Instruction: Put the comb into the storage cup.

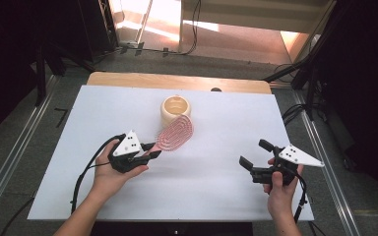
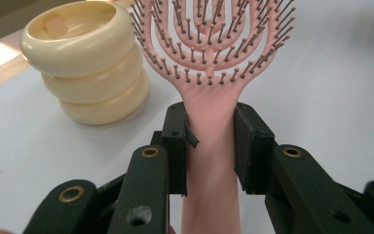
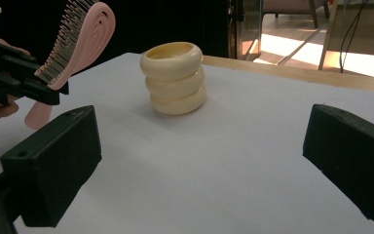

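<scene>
Left tool pinches the pink plastic vented hairbrush by its smooth handle, both pads pressed on the neck just below the bristle head, brush lifted off the white surface at centre-left, head tilted up and toward the far side. Just beyond the head sits the cream-coloured ribbed cup, shaped like three stacked rings, open top, glossy, standing at far centre; from the high view the brush head overlaps its near rim, touching or not, cannot tell. Right tool is spread wide and empty, hovering near right, well apart from both things. Risks, as a guess: the handle is slick and tapered, and the grip is narrow, so the brush could pivot or slip between the pads if swung fast. The cup looks light and tall for its base, so a nudge from the head could tip or shove it. The bristles are thin pins with ball tips and could catch on the rim.
</scene>
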Tool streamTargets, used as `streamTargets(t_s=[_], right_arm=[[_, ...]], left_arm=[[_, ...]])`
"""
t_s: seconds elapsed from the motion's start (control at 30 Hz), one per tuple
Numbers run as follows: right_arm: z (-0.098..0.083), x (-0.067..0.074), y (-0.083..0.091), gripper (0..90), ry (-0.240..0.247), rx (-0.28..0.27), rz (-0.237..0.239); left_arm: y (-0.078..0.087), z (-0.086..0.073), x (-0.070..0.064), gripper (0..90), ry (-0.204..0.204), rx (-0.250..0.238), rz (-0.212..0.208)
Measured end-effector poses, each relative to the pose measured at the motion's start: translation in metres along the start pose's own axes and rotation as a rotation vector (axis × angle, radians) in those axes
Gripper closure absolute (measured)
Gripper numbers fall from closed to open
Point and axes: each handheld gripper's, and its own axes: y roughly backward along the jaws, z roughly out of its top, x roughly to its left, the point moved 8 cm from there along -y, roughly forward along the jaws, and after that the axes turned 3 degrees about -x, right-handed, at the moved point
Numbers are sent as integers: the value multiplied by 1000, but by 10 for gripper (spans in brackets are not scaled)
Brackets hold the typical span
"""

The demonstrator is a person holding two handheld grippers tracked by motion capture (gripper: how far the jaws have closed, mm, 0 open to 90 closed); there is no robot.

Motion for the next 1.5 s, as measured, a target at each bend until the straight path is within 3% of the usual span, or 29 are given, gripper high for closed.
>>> streamTargets(t_s=[0.27, 0.77, 1.17, 1.5], right_arm=[[13, 13, -14, 0, -1, -1, 27], [30, 28, -38, 0, 0, 2, 75], [51, 40, -55, 0, -1, -17, 113], [60, 50, -70, 0, 9, -13, 133]], left_arm=[[-1, 6, 2, 711, 26, -53, 18], [-5, 16, 0, 711, 31, -125, 48], [-8, 25, -2, 712, 49, -179, 54], [-15, 31, -4, 711, 58, -196, 45]])
